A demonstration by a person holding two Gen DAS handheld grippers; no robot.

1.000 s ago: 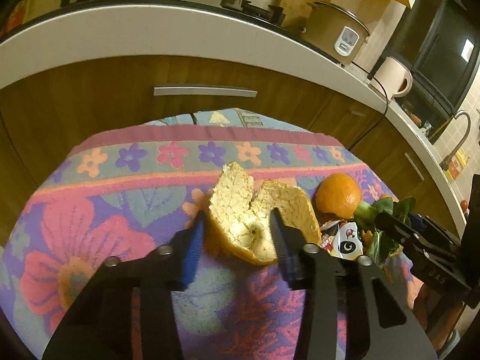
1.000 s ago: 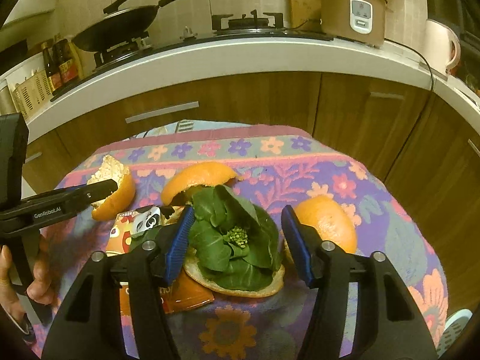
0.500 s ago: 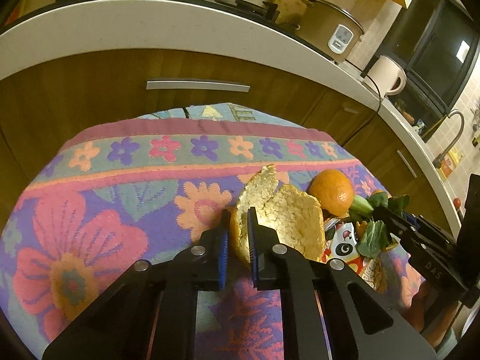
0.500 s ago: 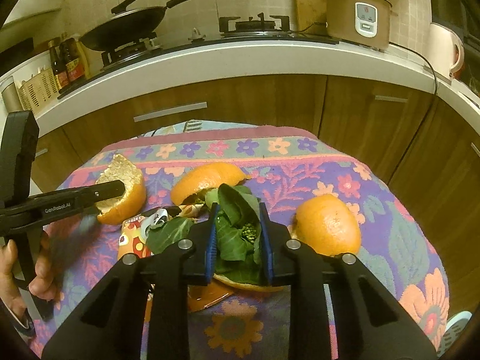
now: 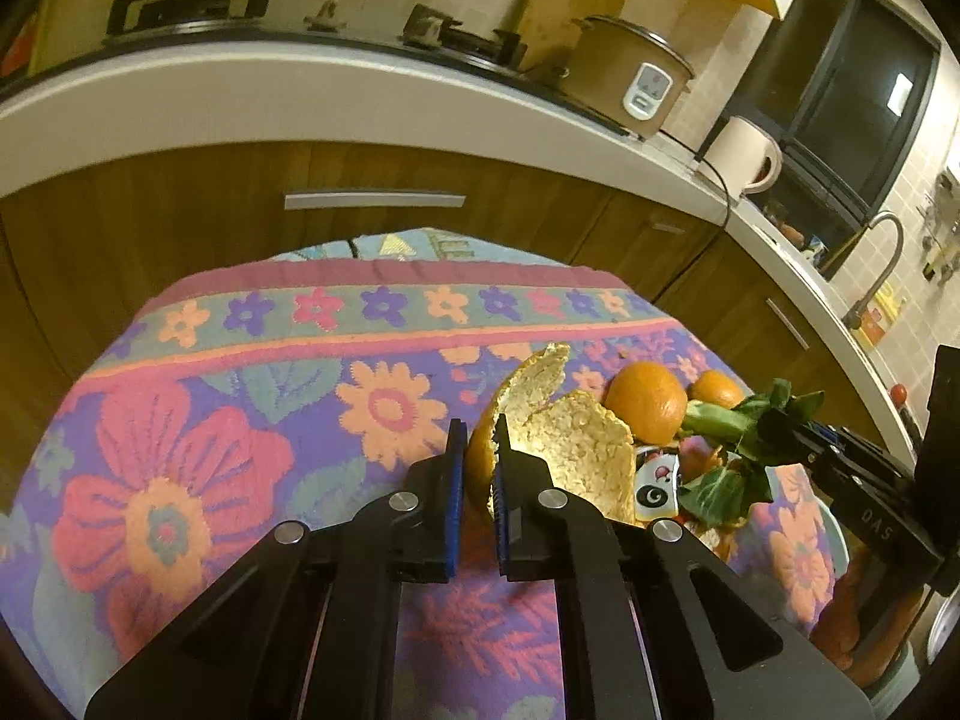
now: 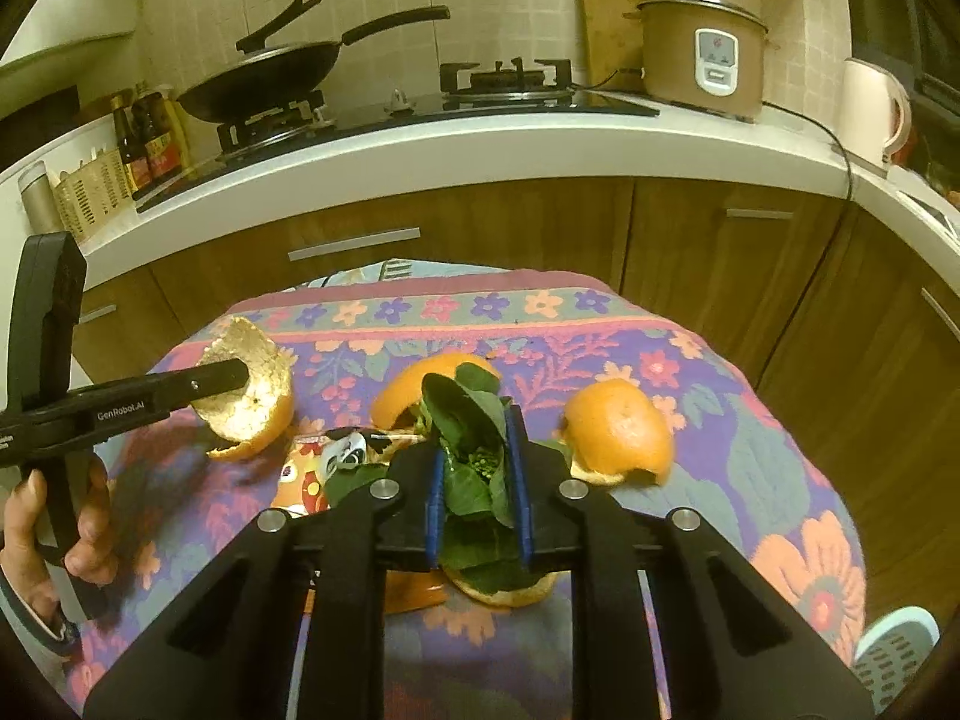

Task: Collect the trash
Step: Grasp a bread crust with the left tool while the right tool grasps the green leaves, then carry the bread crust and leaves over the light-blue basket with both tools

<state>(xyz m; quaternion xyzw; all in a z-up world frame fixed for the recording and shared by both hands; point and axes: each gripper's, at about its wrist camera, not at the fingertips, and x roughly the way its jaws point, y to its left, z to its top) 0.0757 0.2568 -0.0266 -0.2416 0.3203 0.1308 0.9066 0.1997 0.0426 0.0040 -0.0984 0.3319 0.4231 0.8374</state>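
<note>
The left gripper (image 5: 477, 468) is clamped on the edge of a large orange peel (image 5: 576, 444), its blue-padded fingers (image 5: 454, 480) pressed together with only the rind between them; in the right wrist view the same peel (image 6: 252, 396) is seen held at the far left of the table (image 6: 750, 432), pith side up, though whether it is lifted clear of the cloth cannot be told. The right gripper (image 6: 477, 480) is closed on a bunch of green leaves (image 6: 471, 456), the fingers (image 6: 519, 480) squeezed against the leaves on both sides. Below the leaves a shallow piece of peel (image 6: 504, 591) lies on the flowered cloth. A second domed peel (image 6: 618, 432) rests just to the right of the gripper, and a third (image 6: 414, 384) sits just behind the leaves. A printed wrapper (image 6: 336, 456) lies between the held peel and the leaves, partly under the gripper. In the left wrist view the leaves (image 5: 738, 456) are seen at the right, beside the wrapper (image 5: 654, 480) and an orange peel dome (image 5: 648, 402). Behind the table a counter carries a pan (image 6: 264, 78), a rice cooker (image 6: 702, 54) and a kettle (image 6: 873, 108).
</note>
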